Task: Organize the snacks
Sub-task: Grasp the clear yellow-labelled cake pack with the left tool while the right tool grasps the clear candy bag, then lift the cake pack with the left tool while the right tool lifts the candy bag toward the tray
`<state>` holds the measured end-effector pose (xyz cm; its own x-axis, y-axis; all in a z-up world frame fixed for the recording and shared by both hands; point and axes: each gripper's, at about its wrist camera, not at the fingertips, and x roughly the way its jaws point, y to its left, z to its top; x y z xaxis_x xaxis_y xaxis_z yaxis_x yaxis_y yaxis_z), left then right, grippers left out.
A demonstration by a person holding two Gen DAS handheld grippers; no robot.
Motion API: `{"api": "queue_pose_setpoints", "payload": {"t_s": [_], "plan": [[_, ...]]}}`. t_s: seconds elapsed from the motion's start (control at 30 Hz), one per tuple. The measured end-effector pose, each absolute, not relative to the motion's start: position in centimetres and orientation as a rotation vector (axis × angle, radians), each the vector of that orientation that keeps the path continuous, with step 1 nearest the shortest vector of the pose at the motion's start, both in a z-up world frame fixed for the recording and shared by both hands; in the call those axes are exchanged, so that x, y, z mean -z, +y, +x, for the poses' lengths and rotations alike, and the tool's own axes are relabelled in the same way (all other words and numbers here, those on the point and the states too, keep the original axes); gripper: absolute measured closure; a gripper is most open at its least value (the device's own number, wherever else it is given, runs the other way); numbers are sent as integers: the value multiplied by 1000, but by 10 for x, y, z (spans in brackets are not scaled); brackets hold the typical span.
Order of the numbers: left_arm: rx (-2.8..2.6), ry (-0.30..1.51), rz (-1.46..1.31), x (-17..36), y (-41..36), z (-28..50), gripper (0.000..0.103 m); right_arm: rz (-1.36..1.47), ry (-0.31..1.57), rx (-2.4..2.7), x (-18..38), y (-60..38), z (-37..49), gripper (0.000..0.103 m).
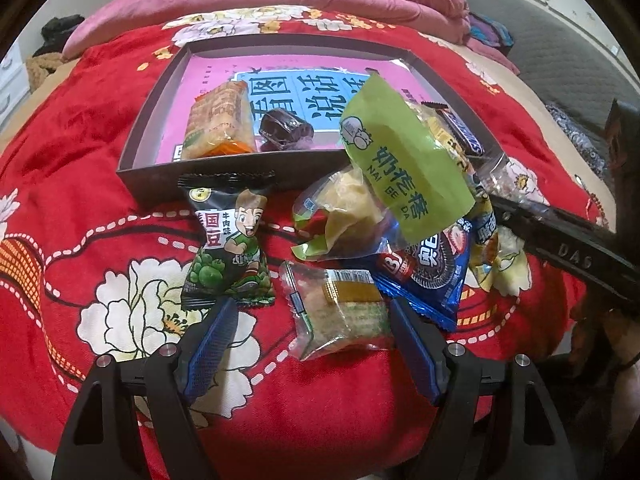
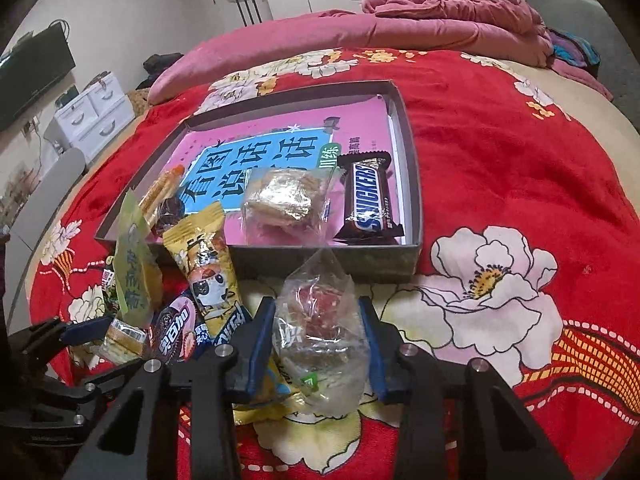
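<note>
My right gripper [image 2: 316, 316] is shut on a clear packet with a red sweet [image 2: 320, 320], its blue pads pressing both sides, just in front of the dark box [image 2: 332, 260]. My left gripper [image 1: 312, 320] is open, straddling a clear-wrapped pastry [image 1: 340, 312] on the red bedspread; the left pad stands clear of it. Beyond it lie a black pea bag [image 1: 228, 248], a green packet [image 1: 404, 160], a blue cookie pack [image 1: 432, 268] and a yellow packet [image 2: 204, 256]. The box holds a Snickers bar [image 2: 368, 200], a wrapped cracker [image 2: 284, 204], an orange cracker pack [image 1: 218, 124] and a dark candy [image 1: 284, 128].
A pink and blue book [image 2: 256, 152] lines the box floor. A rolled pink quilt [image 2: 360, 28] lies across the far side of the bed. White drawers [image 2: 92, 116] stand at the left. The right gripper's black finger [image 1: 568, 248] crosses the right of the left wrist view.
</note>
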<state>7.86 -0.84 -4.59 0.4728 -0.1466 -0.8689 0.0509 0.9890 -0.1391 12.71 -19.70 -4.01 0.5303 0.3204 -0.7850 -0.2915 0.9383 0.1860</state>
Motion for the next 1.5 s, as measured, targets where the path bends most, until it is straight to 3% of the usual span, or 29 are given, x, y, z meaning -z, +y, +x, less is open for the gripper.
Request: {"api": "queue_pose_setpoints", "payload": {"t_s": [0.07,0.23,0.4,1.5], "plan": [[127,1075,-82,46,-12,78,30,51,933,-364,37,-201,126,63],[161,1072,-64,46,-17,77,66,91,912,-363,31,-208,124,63],[183,1069,-91,43,-13,76,76,97,896,-362,27,-209,122,63],[203,849,-215,-4,21,64,79,198,830,-365,14,-224,119,63]]}}
